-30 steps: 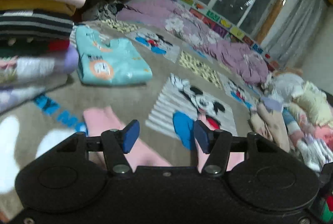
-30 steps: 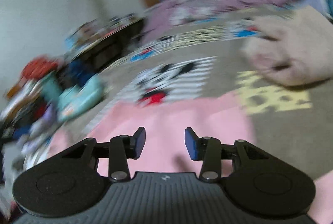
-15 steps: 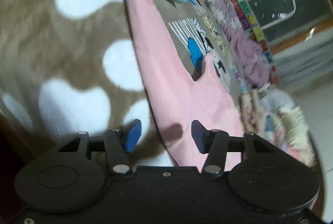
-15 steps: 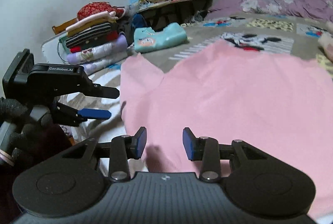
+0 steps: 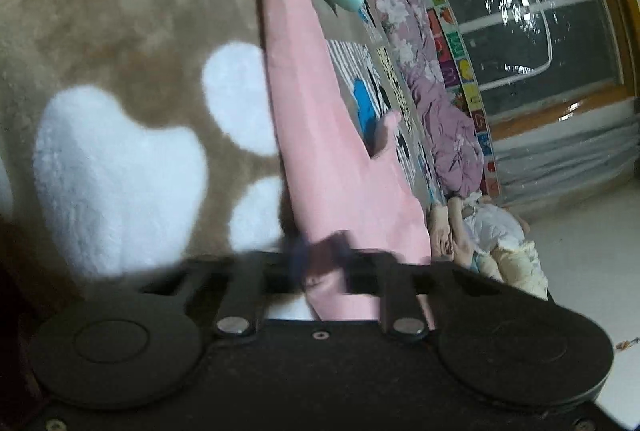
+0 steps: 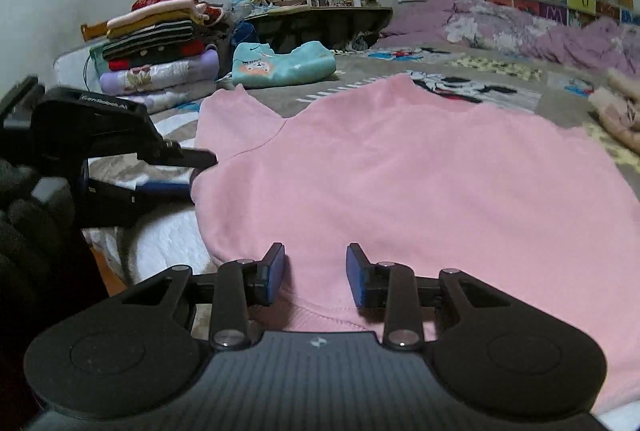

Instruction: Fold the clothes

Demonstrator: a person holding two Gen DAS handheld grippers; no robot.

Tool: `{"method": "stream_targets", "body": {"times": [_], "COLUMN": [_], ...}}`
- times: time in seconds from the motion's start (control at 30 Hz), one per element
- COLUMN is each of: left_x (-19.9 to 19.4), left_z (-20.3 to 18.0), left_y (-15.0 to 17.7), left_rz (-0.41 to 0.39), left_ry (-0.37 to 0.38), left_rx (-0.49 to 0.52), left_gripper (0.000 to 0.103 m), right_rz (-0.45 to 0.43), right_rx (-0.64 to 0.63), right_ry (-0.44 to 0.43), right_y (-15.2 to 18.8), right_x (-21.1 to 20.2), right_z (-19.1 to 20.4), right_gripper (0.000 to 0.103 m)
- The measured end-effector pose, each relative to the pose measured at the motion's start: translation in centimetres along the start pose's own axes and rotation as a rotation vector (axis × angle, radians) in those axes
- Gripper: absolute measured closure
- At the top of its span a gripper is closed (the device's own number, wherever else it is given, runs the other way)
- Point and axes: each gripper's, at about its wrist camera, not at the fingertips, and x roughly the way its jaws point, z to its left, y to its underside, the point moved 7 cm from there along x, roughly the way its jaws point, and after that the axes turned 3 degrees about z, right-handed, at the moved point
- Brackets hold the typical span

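Left claw [image 5: 320, 259]: apart a moment ago, now clamped on the edge of the pink sweater [image 6: 420, 183], rolled sideways. Right claw [image 6: 315, 273]: closing, sweater hem between its pads, pointing slightly downward. Sweater flat on bed ahead.

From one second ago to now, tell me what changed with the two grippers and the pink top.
The left gripper dropped to the pink top and shut on its bottom corner. The right gripper swung in to the bottom hem; its jaws are closing with the hem between them, not yet pinching. The stack of folded clothes and the teal top stayed put.
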Motion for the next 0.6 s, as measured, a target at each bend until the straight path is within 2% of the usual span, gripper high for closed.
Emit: {"method": "stream_targets", "body": {"times": [0.07,0.17,0.23,0.33,0.4,0.47,0.6], "left_x": [-1.4,-1.2,-0.6,-1.0,-1.5,-1.3,-0.6], "left_z": [-1.7,-1.8,-0.9,-0.5,-0.6,-0.4,-1.0], "left_y": [-0.7,-0.5,0.0,0.2,0.3,0.8,1.6], "left_rz": [-0.048,-0.034,-0.011,0.000,-0.009,0.013,0.053], "left_ry": [-0.016,-0.081,-0.133,-0.125,-0.123,-0.108,-0.090], "left_rx": [0.075,0.113,0.120,0.095,0.093,0.069,0.091], "left_gripper": [0.103,0.103,0.103,0.103,0.094,0.068,0.067], "right_rz": [0.000,-0.005,-0.021,-0.100,-0.134,-0.130,-0.089], "right_rx": [-0.009,-0.035,-0.061,-0.157,-0.200,-0.273,-0.361], "right_ry": [0.014,0.048,0.073,0.062,0.025,-0.004,-0.009], "right_y": [-0.1,-0.1,-0.2,-1.0,-1.3,-1.0,0.5], "right_x": [-0.2,-0.7,-1.4,-2.9,-3.5,-3.4,-2.1], "right_z": [0.1,0.1,0.2,1.7,2.8,4.1,5.3], "right_gripper": [0.069,0.069,0.068,0.068,0.068,0.069,0.069]}}
